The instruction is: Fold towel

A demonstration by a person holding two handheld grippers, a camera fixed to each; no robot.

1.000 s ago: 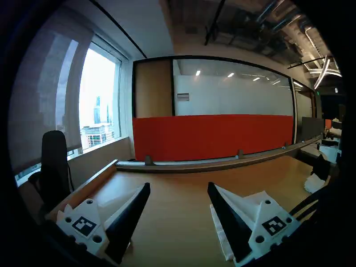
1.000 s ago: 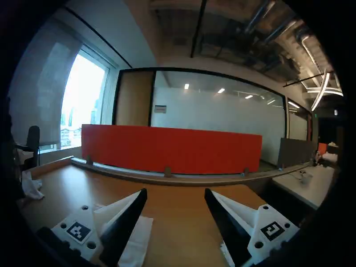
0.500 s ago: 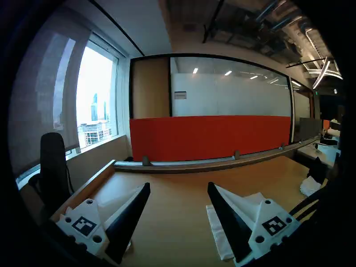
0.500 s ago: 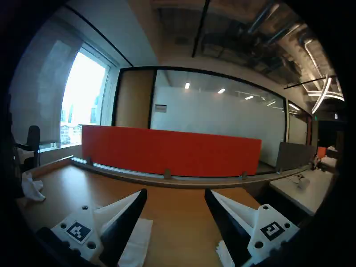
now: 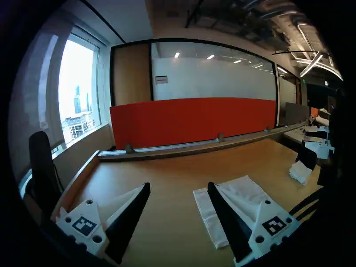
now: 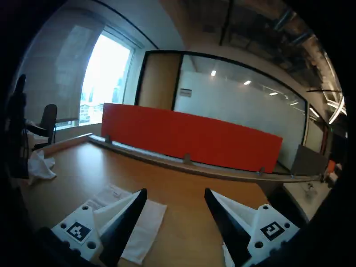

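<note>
Right, the left gripper (image 5: pixel 178 187) hovers above the wooden desk (image 5: pixel 178 169), fingers spread wide with nothing between them. The white towel (image 5: pixel 231 196) lies flat on the desk just ahead, partly tucked behind its right-hand finger. Over to the right gripper (image 6: pixel 175 192): fingers also apart and empty, the towel (image 6: pixel 149 220) flat below its left-hand finger. A crumpled white cloth (image 6: pixel 41 165) sits well off to its left, and a red partition (image 6: pixel 191 138) runs along the desk's far edge, straight ahead.
</note>
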